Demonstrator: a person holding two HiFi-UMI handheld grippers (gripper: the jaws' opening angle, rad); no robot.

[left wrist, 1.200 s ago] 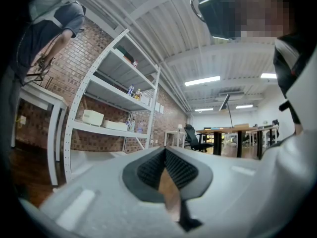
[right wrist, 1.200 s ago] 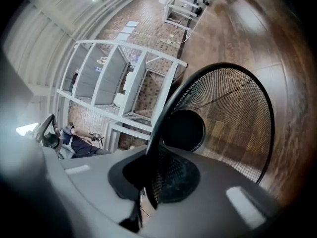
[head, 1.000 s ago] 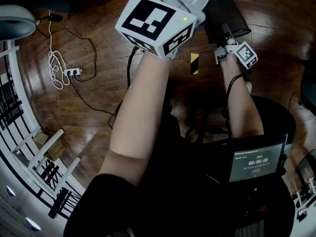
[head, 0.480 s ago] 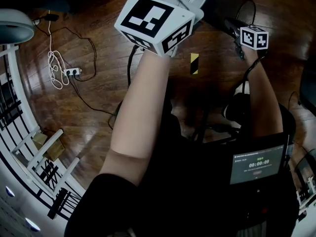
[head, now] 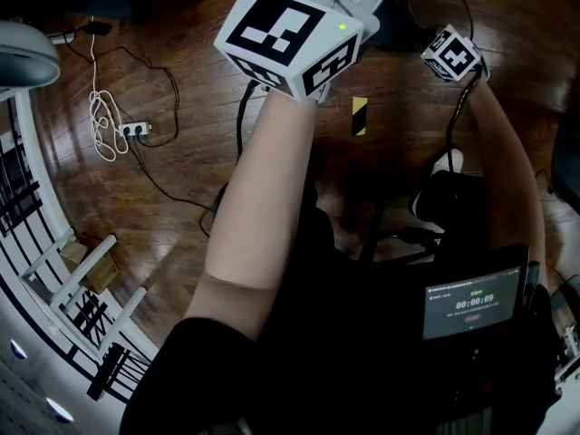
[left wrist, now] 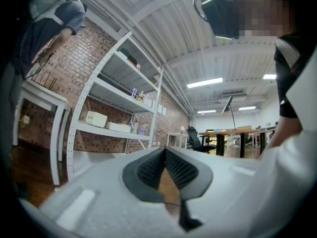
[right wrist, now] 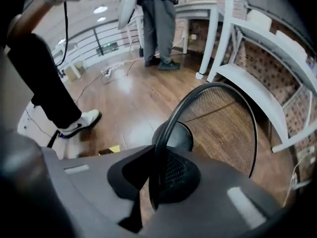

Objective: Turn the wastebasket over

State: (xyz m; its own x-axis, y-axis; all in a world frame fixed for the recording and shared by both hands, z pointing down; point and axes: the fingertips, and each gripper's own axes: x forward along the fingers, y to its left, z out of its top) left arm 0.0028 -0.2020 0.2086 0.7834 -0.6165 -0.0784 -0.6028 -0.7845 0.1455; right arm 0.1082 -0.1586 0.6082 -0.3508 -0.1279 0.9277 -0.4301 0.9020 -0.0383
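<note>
The black wire-mesh wastebasket [right wrist: 223,128] hangs mouth-up over the wood floor, and I can see into it down to its round solid bottom [right wrist: 174,135]. My right gripper [right wrist: 157,157] points steeply down and is shut on the basket's thin rim [right wrist: 168,118]. In the head view only a dark part of the basket [head: 408,21] shows at the top edge, beside the right gripper's marker cube [head: 450,54]. My left gripper [left wrist: 166,155] is held level and high, pads together with nothing between them; its cube [head: 290,39] fills the top centre of the head view.
A power strip with a coiled white cable [head: 134,132] lies on the floor at left. A yellow-black tape mark [head: 359,116] sits between my arms. White railing [head: 36,225] runs along the left. White shelving [right wrist: 257,68] stands right of the basket; a person [right wrist: 158,24] stands beyond.
The right gripper has rolled over and shifted toward the top right of the head view, turning the wastebasket with it. The left gripper has stayed put.
</note>
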